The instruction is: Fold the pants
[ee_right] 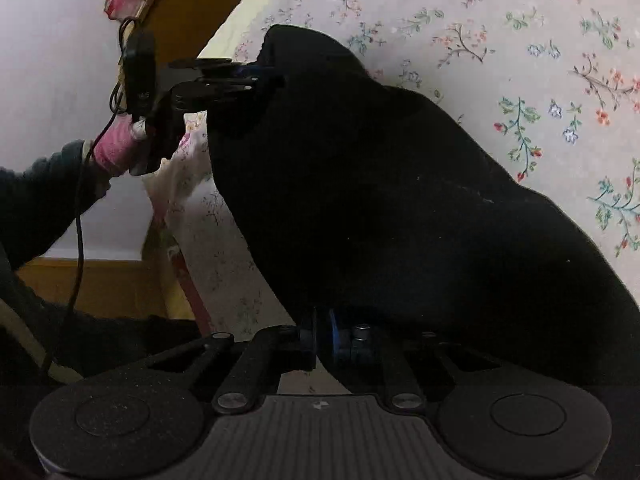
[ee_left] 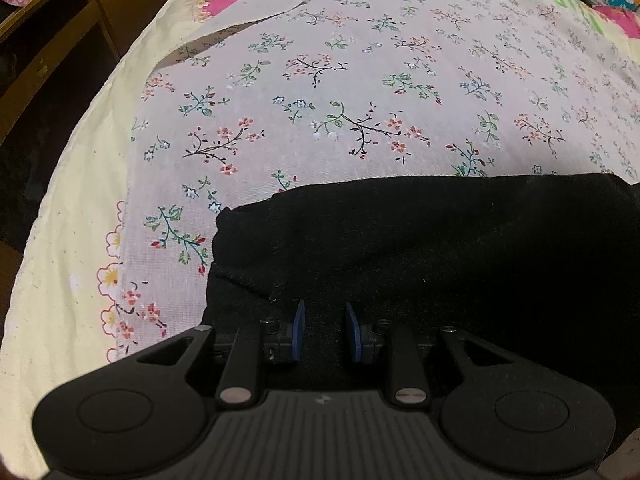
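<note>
1. Black pants (ee_left: 420, 248) lie on a floral sheet (ee_left: 320, 92) spread over a pale yellow bedcover (ee_left: 60, 240); in the left wrist view they fill the near right part of the bed, their far edge running across the middle.
2. Left gripper (ee_left: 325, 330) hangs over the near part of the pants; its blue pads (ee_left: 299, 328) stand apart with a clear gap, and whether cloth sits between them I cannot tell.
3. Right gripper (ee_right: 323, 334) has its jaws drawn together at the near edge of the pants (ee_right: 400, 208); the cloth rises from there in a dark mound; whether cloth is pinched between them cannot be told.
4. From the right wrist view the left gripper (ee_right: 272, 78) meets the far left corner of the pants, its tips hidden in the fabric; a hand (ee_right: 116, 148) in a pink glove holds it; a dark sleeve (ee_right: 40, 196) follows.
5. Wooden furniture (ee_left: 72, 12) stands at the far left beside the bed.
</note>
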Demonstrator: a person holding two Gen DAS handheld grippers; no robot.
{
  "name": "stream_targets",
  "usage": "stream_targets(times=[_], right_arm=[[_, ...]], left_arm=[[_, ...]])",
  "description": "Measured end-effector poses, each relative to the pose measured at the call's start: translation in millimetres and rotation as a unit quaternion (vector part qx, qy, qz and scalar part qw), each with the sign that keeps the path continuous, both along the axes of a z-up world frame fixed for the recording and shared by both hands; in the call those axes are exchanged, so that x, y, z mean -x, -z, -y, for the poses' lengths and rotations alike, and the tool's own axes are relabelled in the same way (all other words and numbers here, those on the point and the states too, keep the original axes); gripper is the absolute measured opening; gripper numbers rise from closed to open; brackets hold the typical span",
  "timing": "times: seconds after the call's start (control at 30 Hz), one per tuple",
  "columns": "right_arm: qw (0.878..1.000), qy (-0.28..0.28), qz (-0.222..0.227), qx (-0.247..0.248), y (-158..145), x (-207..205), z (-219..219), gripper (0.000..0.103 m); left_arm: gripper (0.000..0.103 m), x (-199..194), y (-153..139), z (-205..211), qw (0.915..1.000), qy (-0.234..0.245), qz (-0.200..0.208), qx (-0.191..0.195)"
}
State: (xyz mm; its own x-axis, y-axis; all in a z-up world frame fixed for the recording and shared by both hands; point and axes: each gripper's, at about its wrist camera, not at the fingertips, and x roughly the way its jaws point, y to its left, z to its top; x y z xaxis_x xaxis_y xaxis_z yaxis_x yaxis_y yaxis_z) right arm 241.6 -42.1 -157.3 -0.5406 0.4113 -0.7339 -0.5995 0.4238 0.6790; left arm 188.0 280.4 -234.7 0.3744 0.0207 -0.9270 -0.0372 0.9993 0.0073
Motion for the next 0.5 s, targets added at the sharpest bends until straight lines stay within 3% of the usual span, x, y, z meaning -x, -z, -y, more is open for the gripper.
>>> stream_targets(times=[0.13,0.2,0.3,0.37,0.5], right_arm=[[0.993,0.095,0.066,0.011,-9.1,-50.9,18.7,0.012],[0.99,0.107,0.091,0.018,-4.6,-70.7,30.4,0.02],[0.99,0.101,0.073,0.058,22.2,-77.4,46.5,0.024],[0.991,0.114,0.048,0.06,36.8,-69.9,57.0,0.024],[0.99,0.123,0.054,0.036,26.6,-55.4,60.4,0.029]], left_arm=[[0.036,2.2,0.5,1.2,1.0,-0.001,0.004,-0.003],[0.036,2.6,0.4,3.5,1.0,0.0,0.004,-0.008],[0.036,2.4,0.5,7.7,0.9998,0.005,0.003,-0.02],[0.036,1.4,0.9,8.8,0.9997,0.007,0.001,-0.024],[0.036,-3.2,2.1,11.7,0.9994,0.006,-0.011,-0.032]])
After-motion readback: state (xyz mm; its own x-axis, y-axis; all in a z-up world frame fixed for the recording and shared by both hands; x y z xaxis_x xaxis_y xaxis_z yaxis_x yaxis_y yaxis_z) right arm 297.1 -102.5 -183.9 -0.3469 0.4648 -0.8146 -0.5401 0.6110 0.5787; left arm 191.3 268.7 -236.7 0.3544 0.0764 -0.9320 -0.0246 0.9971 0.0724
